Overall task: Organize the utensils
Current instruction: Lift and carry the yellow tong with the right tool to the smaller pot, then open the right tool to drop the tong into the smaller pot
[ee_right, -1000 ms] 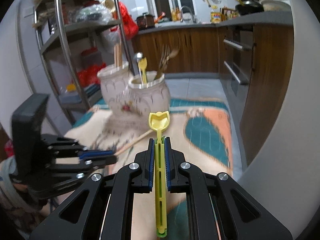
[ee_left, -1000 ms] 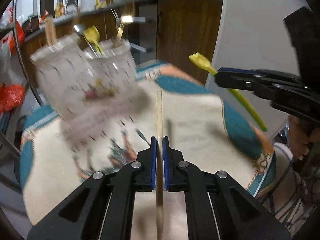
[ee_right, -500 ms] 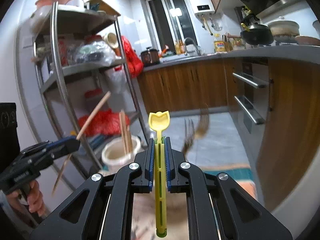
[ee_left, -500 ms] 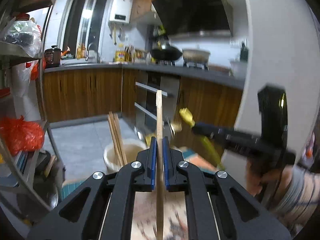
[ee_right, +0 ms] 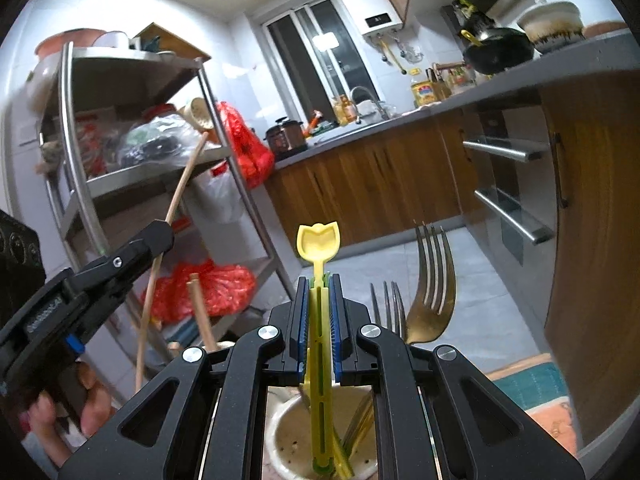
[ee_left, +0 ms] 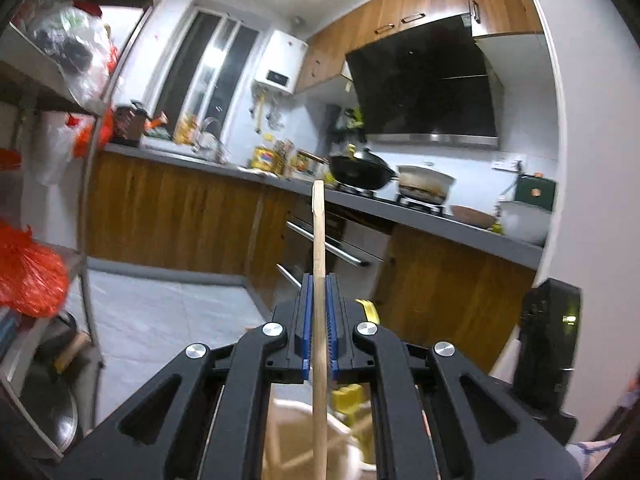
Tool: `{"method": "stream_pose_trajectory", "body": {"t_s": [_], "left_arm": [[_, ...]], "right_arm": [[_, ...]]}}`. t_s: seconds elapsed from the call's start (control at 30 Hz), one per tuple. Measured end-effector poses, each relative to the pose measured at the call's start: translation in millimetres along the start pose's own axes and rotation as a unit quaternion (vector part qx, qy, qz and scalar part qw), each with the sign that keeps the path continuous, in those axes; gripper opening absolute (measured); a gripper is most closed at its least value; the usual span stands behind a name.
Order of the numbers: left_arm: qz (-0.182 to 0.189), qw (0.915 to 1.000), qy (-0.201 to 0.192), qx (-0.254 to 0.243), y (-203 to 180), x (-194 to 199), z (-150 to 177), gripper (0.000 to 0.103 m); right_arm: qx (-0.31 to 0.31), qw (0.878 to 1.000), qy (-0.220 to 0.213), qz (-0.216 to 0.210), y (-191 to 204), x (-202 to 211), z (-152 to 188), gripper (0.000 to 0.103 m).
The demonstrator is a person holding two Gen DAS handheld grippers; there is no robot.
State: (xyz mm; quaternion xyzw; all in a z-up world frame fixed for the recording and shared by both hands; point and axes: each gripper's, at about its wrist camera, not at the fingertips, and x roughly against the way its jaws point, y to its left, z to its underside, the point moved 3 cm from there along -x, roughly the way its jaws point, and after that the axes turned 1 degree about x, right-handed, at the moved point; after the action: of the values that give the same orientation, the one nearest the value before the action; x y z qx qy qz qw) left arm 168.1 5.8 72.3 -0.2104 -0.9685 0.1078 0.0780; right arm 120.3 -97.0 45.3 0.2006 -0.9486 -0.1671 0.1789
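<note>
Wooden and thin, the pale chopstick (ee_left: 319,280) in the left wrist view stands clamped between the blue pads of the left gripper (ee_left: 319,300), which is closed on its middle part. I judge it light and stiff but smooth, so it could slide or turn in the pads; a hold near the middle seems good. Just below the gripper I see the rim of a cream ceramic holder (ee_left: 304,416), blurred, with more wooden sticks inside, and something yellow beside it. Far beyond the tips are the black wok (ee_left: 362,174) and the kitchen counter, well apart.

Next, the right wrist view. The right gripper (ee_right: 319,320) is closed on the yellow plastic spoon with a tulip-shaped bowl (ee_right: 319,242), upright, its handle end low over the mouth of a cream ceramic pot (ee_right: 288,432) directly beneath. The spoon looks very light and a little flexible. Two golden metal forks (ee_right: 430,300) stand in this pot to the right of the gripper and may block the way down. To the left, a hand (ee_right: 86,404) carries the other gripper with its chopstick near a metal shelf rack (ee_right: 76,168).
</note>
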Motion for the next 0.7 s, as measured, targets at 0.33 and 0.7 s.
{"method": "stream_pose_trajectory", "body": {"t_s": [0.33,0.7], "left_arm": [[-0.024,0.9989,0.003,-0.040,3.7,-5.1,20.9,0.006],[-0.022,0.9965,0.068,-0.044,12.5,26.6,41.1,0.006]], "right_arm": [[0.035,0.999,0.010,0.016,3.7,-9.1,18.5,0.011],[0.065,0.996,0.045,0.035,5.7,13.2,36.0,0.011]]}}
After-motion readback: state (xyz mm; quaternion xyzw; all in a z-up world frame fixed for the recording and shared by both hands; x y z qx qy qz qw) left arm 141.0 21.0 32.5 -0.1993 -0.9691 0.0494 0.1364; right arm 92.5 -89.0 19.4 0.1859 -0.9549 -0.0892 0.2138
